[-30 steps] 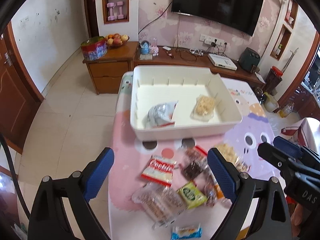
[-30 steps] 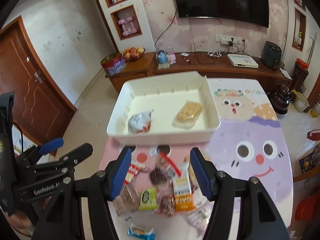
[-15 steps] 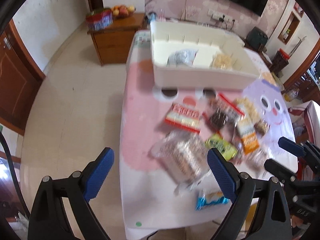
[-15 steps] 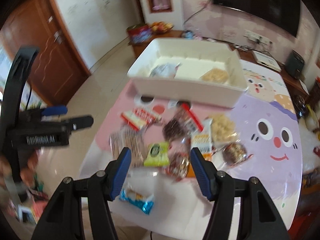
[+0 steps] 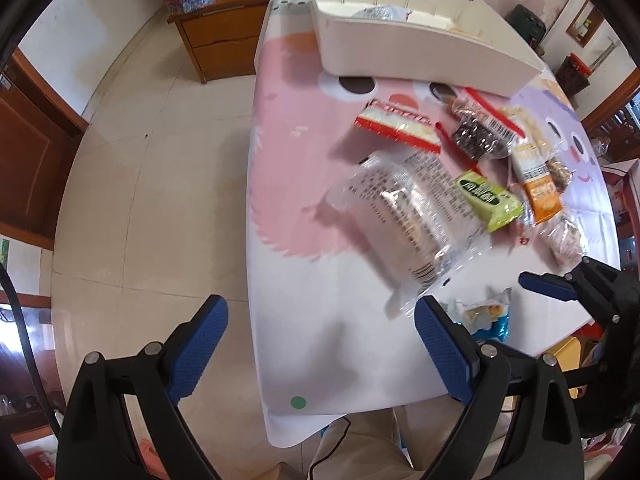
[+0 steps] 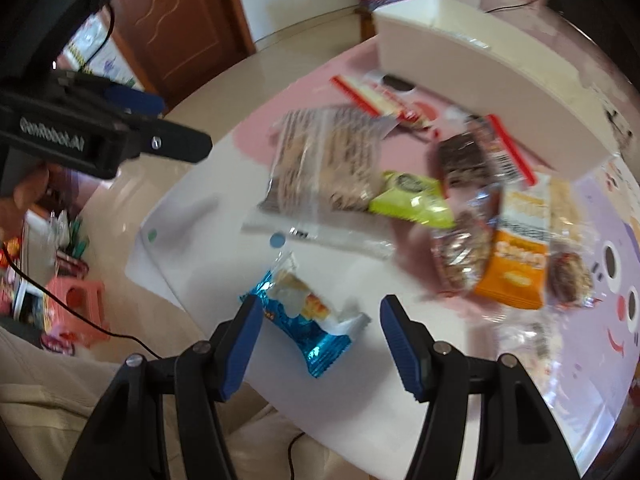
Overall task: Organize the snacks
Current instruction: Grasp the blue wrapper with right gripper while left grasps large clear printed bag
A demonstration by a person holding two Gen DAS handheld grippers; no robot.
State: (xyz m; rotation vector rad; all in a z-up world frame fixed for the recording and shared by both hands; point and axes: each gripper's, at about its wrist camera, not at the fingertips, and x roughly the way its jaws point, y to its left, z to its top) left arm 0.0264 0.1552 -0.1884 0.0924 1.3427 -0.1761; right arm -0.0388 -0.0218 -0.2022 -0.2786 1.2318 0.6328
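While lying loose at the lower centre of the right wrist view, blue snack packet (image 6: 306, 322) sits between the spread fingers of the right gripper (image 6: 316, 322), not touched. Looks light, crinkly, slippery film with a soft filling; likely crushes if squeezed hard. Best taken across the puffed middle, not by the flat crimped ends, which would probably slide out.

Right gripper: released, jaws apart, nothing held, pointed steeply down at the table (image 6: 400, 420) near its front edge.

Further up the frame: clear-wrapped biscuit pack (image 6: 324, 160) at centre, green packet (image 6: 412, 200) touching its right side, orange packet (image 6: 516, 264) right of that, red-and-white wafer pack (image 6: 376, 98) above. White bin (image 6: 480, 92) at upper right, well apart from the blue packet; probable drop target.

Left gripper (image 5: 320, 350): released, wide, empty, aimed down over the table's near left corner. Right finger just beside the blue packet (image 5: 484, 314) at lower right of the left wrist view; biscuit pack (image 5: 404, 216) above it. A hand (image 6: 24, 192) on the left gripper's grip at left edge of the right wrist view.

Motion blur on the far snacks; labels unreadable.
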